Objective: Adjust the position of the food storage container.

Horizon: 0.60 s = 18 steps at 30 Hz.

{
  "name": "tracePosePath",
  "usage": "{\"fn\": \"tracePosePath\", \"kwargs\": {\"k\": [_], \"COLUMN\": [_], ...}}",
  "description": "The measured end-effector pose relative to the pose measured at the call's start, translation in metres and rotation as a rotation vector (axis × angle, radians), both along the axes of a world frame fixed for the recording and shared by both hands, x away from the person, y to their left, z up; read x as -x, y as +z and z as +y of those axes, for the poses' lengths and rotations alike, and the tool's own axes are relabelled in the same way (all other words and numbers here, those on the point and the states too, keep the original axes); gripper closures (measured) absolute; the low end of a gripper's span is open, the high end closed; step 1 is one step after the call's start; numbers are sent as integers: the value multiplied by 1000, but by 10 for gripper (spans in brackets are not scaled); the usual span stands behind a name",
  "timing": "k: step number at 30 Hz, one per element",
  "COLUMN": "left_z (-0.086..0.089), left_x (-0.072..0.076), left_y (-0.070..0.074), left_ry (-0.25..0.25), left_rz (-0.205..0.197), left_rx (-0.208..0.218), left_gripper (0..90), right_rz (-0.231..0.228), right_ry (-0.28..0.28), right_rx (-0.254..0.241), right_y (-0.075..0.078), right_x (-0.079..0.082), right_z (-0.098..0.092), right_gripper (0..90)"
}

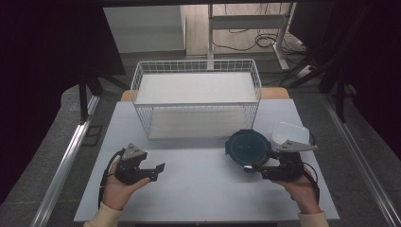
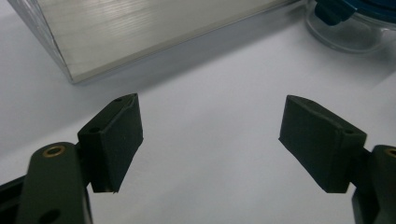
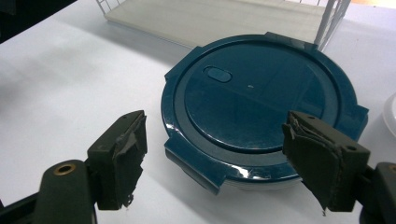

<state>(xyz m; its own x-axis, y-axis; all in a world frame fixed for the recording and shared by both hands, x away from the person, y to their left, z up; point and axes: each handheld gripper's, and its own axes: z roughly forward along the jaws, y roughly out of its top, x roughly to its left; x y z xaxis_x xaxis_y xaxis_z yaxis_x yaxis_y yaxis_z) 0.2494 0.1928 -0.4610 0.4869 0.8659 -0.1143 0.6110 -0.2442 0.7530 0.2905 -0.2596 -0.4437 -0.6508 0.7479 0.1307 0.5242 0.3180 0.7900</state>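
Observation:
A round clear container with a dark teal clip-on lid [image 1: 248, 147] [image 3: 261, 102] sits on the white table [image 1: 198, 194], right of centre. My right gripper [image 1: 255, 163] [image 3: 215, 154] is open right at its near edge, one jaw on each side of the lid's front, and holds nothing. My left gripper [image 1: 157, 172] [image 2: 210, 140] hovers open over bare table at the left front, with nothing between its jaws. The container's glass wall and a blue clip [image 2: 348, 23] appear at the top right of the left gripper view.
A white wire basket with two shelves [image 1: 196, 99] [image 3: 210, 18] stands at the back centre, its lower shelf [image 2: 140, 32] just ahead of the left gripper. A white bowl [image 1: 289, 133] [image 3: 391, 112] sits right of the container. Bare table stretches between the hands.

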Motion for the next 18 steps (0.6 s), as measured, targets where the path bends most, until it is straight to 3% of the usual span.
{"fn": "tracePosePath", "kwargs": {"k": [6, 8, 10, 13, 18], "left_z": [3, 3, 4, 9, 14], "left_x": [0, -2, -1, 3, 9], "left_y": [-1, 1, 2, 3, 6], "left_ry": [3, 6, 4, 17, 29], "left_rz": [16, 11, 5, 5, -3], "left_rx": [21, 30, 33, 13, 17], "left_gripper": [216, 217, 216, 213, 215], "right_rz": [14, 21, 18, 25, 37], "right_ry": [20, 35, 26, 19, 3], "right_rx": [-26, -14, 11, 7, 6], "right_y": [1, 0, -1, -1, -4], "right_x": [-1, 0, -1, -1, 2], "right_z": [-1, 1, 2, 2, 0], "right_gripper": [268, 277, 285, 291, 299]}}
